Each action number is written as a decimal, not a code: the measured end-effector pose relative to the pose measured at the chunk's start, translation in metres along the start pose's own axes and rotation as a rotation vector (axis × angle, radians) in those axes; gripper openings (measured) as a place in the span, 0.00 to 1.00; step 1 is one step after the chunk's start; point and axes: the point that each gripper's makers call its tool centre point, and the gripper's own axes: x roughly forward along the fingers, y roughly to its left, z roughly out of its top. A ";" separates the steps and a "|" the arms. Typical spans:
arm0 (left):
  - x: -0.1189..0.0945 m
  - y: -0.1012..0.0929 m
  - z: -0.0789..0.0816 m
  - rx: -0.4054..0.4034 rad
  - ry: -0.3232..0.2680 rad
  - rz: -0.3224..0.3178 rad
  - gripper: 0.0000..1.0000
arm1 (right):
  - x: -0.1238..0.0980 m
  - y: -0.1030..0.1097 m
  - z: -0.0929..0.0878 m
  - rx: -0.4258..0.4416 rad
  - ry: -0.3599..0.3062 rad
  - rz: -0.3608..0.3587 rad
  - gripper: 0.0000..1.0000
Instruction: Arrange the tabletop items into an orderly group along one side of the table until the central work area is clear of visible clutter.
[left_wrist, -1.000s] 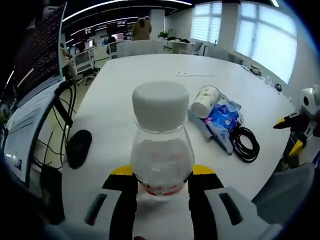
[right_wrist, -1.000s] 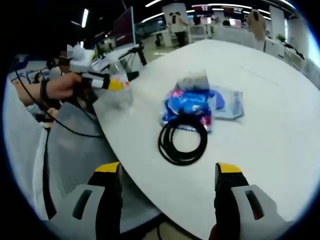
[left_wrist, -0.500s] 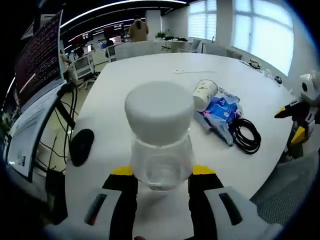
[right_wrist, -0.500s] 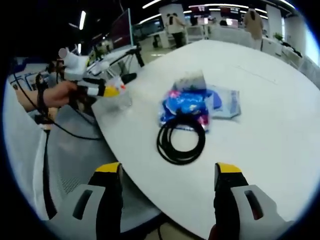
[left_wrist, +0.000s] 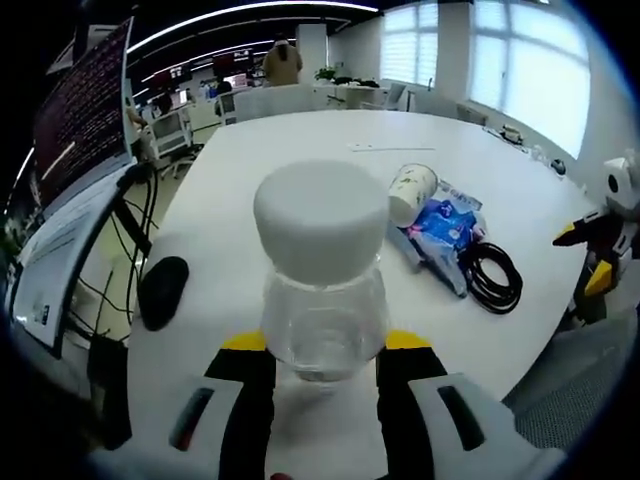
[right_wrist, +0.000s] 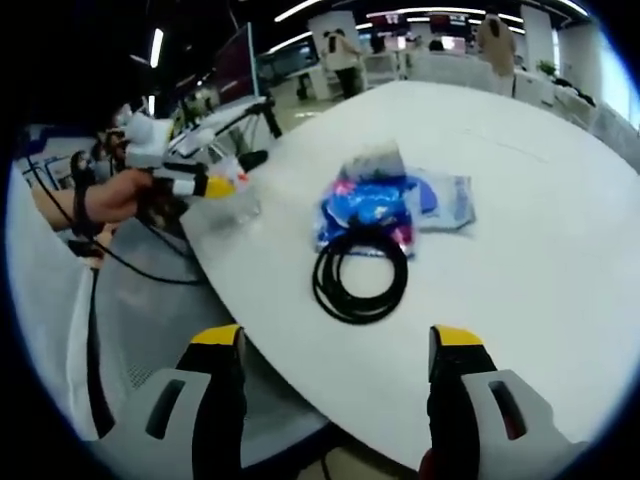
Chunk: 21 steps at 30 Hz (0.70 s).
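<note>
While the left gripper (left_wrist: 322, 375) clamped the clear bottle (left_wrist: 322, 285) low above the table (left_wrist: 300, 150) near edge, the right gripper (right_wrist: 335, 375) gaped empty; bottle judged light, slippery, best pinched mid-body.

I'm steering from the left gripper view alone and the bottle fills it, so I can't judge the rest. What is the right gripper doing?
Observer: The right gripper is open and empty, hanging off the table edge, near the coiled black cable.
Operator: Is the bottle over the table or off it?
Observer: From the right gripper view, the left gripper holds the bottle at the table's near corner, just above the edge.
Operator: Who is holding that gripper?
Observer: A hand with a dark strap at the wrist, with thin black cables trailing below it.
</note>
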 end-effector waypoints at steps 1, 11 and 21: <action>0.000 0.000 0.000 -0.002 0.000 0.000 0.38 | 0.000 0.000 0.000 0.001 -0.002 -0.001 0.74; 0.009 0.003 0.007 -0.012 0.003 0.005 0.38 | 0.001 0.002 0.004 0.005 -0.010 0.002 0.75; 0.015 0.008 0.014 -0.035 0.002 0.013 0.38 | 0.000 0.004 0.006 -0.006 0.000 0.005 0.77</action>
